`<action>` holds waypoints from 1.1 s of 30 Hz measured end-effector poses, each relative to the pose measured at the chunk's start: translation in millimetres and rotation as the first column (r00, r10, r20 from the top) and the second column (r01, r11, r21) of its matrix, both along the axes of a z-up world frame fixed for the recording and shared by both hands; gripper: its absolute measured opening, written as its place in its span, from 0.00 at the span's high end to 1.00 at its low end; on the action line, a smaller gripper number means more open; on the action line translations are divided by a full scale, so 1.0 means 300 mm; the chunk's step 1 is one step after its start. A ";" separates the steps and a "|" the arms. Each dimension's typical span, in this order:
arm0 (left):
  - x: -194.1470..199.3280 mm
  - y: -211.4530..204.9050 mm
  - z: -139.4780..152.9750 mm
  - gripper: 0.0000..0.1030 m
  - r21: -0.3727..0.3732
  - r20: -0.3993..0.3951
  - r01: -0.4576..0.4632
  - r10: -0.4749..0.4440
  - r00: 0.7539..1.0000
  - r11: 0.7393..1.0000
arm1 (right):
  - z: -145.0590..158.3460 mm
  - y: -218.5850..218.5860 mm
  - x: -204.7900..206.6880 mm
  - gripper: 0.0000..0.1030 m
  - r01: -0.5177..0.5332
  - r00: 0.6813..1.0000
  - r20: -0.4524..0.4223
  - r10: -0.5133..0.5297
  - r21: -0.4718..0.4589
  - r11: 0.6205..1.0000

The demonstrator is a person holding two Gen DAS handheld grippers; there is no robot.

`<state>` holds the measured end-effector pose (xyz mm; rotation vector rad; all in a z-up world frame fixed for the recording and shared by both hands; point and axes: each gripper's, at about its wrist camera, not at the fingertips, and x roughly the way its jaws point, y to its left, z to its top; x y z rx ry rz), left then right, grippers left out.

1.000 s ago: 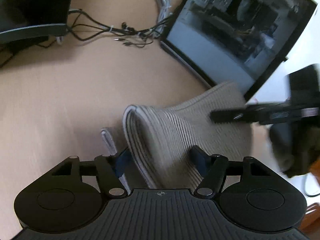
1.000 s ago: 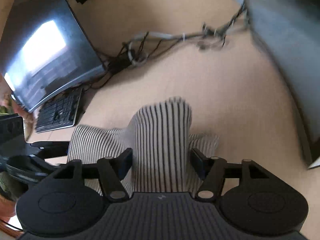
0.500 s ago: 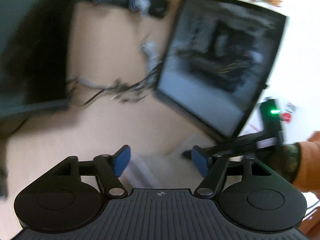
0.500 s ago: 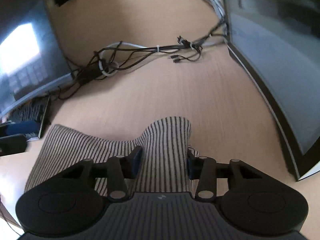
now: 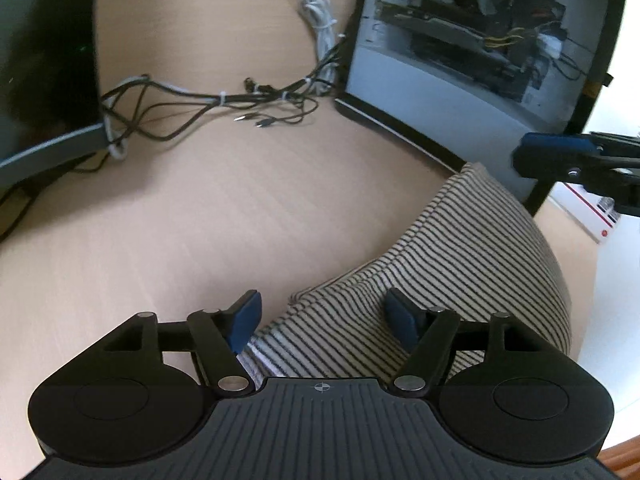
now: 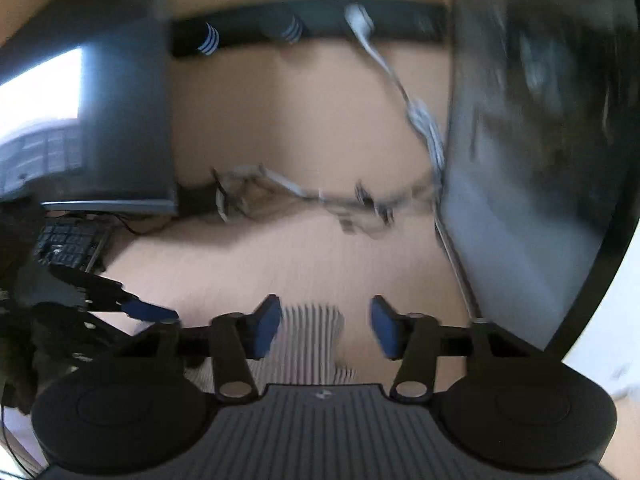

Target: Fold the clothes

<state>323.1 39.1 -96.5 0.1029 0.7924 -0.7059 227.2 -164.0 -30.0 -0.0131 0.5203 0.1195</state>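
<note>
Broadly, I have the pale wood counter (image 5: 224, 216) filling both wrist views, and it carries everything else. At its far right a large dark monitor (image 5: 472, 52) stands with its screen reflecting the room, and at the far left a second dark screen (image 5: 44, 64) leans in; from my right wrist view, which is heavily blurred, a keyboard (image 6: 70, 242) shows under that left screen. Next in size is the striped garment (image 5: 448, 280), cream with thin dark lines, lying bunched on the near right part of the counter, its far corner reaching almost to the foot of the right monitor and its near folded edge running under my left gripper (image 5: 324, 318). That gripper stands spread, blue pads apart, the cloth lying between and below them with neither pad pressing on it. My right gripper (image 6: 324, 326) shows its jaws closing, yet a clear gap remains and the pads do not press on anything; a striped end of the garment shows just beyond and below them, nearer the left pad. In the left wrist view that gripper's blue fingertips hang above the garment's far right edge. A tangle of black and white cables (image 5: 224, 98) runs across the far counter between the two screens, the smallest thing I can make out.
</note>
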 end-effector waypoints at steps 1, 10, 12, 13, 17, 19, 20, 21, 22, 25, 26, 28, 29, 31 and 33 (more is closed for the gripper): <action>0.001 0.001 0.002 0.27 0.000 -0.008 -0.010 0.010 1.000 1.000 | -0.011 0.009 0.006 0.69 -0.024 0.999 -0.029 0.025 0.018 1.000; -0.055 0.025 0.135 0.33 0.085 0.101 0.083 -0.091 0.991 0.993 | -0.188 -0.082 0.141 0.67 0.071 0.971 -0.239 -0.022 0.195 0.978; -0.047 0.008 0.127 0.26 0.132 0.091 0.087 -0.099 0.991 0.987 | -0.187 -0.096 0.139 0.58 0.065 0.973 -0.231 -0.018 0.197 0.978; -0.037 0.008 0.112 0.26 0.135 0.065 0.082 -0.091 0.994 0.987 | -0.185 -0.104 0.134 0.50 0.067 0.974 -0.226 -0.020 0.201 0.977; -0.037 0.017 0.065 0.52 0.072 -0.019 0.070 -0.069 0.997 0.995 | -0.178 -0.134 0.088 0.47 0.052 0.980 -0.197 -0.001 0.256 0.965; -0.084 0.011 0.088 0.79 0.077 0.022 0.085 -0.087 0.996 0.993 | -0.160 -0.121 0.058 0.68 0.014 0.984 -0.173 0.030 0.249 0.968; -0.110 0.008 0.105 0.81 0.083 0.048 0.093 -0.097 0.994 0.992 | -0.146 -0.113 0.043 0.73 -0.004 0.986 -0.159 0.044 0.241 0.970; -0.125 0.010 0.121 0.86 0.074 0.062 0.096 -0.101 0.993 0.993 | -0.130 -0.104 0.027 0.77 -0.022 0.988 -0.144 0.057 0.231 0.973; -0.127 0.013 0.137 0.87 0.055 0.064 0.095 -0.099 0.993 0.994 | -0.112 -0.102 0.017 0.81 -0.031 0.989 -0.132 0.063 0.233 0.972; -0.087 0.006 0.163 0.87 0.048 0.091 0.086 -0.090 0.992 0.995 | -0.062 -0.118 0.025 0.84 -0.031 0.992 -0.111 0.063 0.270 0.962; -0.058 -0.002 0.155 0.87 0.064 0.108 0.072 -0.079 0.991 0.995 | -0.054 -0.124 0.044 0.84 -0.025 0.993 -0.108 0.056 0.271 0.962; -0.001 -0.017 0.110 0.85 0.110 0.119 0.052 -0.065 0.991 0.993 | -0.077 -0.135 0.101 0.83 0.011 0.991 -0.133 0.025 0.259 0.966; 0.021 -0.024 0.080 0.84 0.139 0.116 0.047 -0.063 0.991 0.989 | -0.104 -0.138 0.134 0.83 0.030 0.987 -0.161 0.011 0.253 0.967; 0.038 -0.021 0.045 0.78 0.169 0.104 0.046 -0.064 0.993 0.985 | -0.168 -0.138 0.192 0.78 0.067 0.976 -0.218 -0.013 0.241 0.968; 0.039 0.007 0.070 0.72 0.171 0.111 0.039 -0.058 0.992 0.985 | -0.187 -0.137 0.217 0.77 0.080 0.973 -0.232 -0.022 0.244 0.966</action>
